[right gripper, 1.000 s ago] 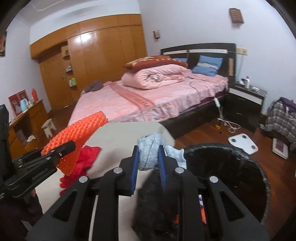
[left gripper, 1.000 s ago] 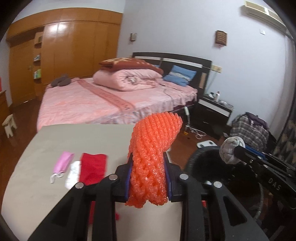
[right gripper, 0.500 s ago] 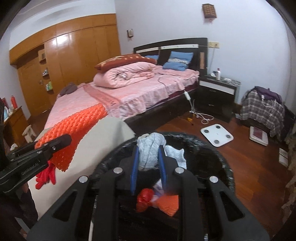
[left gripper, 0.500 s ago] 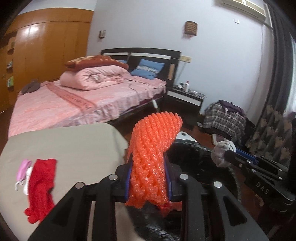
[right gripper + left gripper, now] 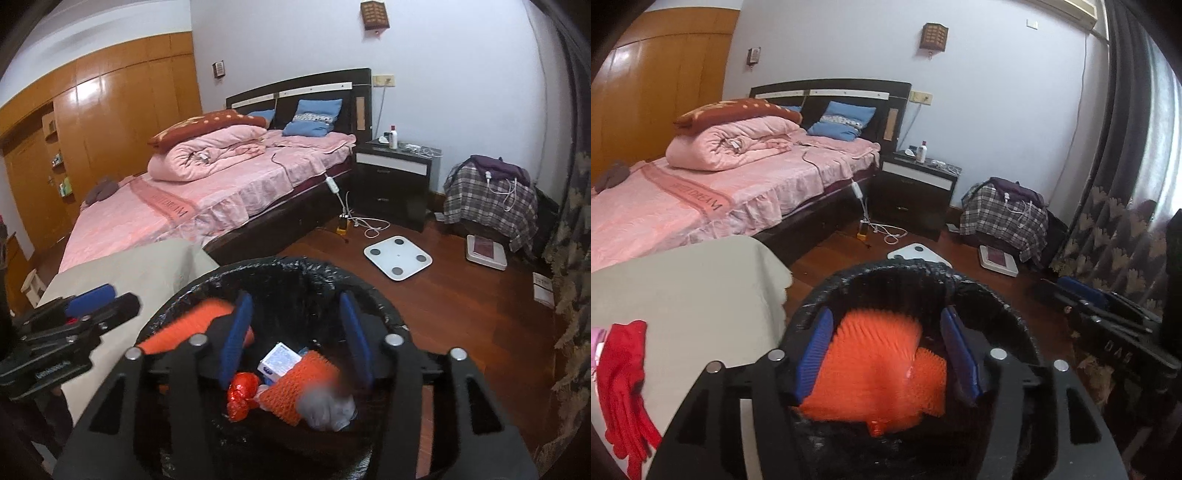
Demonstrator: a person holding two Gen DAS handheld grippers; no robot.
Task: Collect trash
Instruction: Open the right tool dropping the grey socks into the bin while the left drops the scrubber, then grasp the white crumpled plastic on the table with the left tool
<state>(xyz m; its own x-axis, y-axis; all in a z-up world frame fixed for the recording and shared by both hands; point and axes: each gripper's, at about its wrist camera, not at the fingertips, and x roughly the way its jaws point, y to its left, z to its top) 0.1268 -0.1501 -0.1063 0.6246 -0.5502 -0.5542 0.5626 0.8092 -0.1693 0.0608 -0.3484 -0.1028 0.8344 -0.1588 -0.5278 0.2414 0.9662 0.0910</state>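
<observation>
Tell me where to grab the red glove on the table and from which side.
Grip the red glove across its broad cuff end, coming straight down from above: it lies flat and limp on the beige table, so a pinch from above should bunch the fabric.

A home bedroom: a bed point(image 5: 207, 206) with pink bedding and blue pillows point(image 5: 314, 118), a dark nightstand point(image 5: 397, 177), a wooden wardrobe point(image 5: 92, 140), a bathroom scale point(image 5: 398, 257) on the wood floor point(image 5: 461, 314), and curtains point(image 5: 1108, 229).
</observation>
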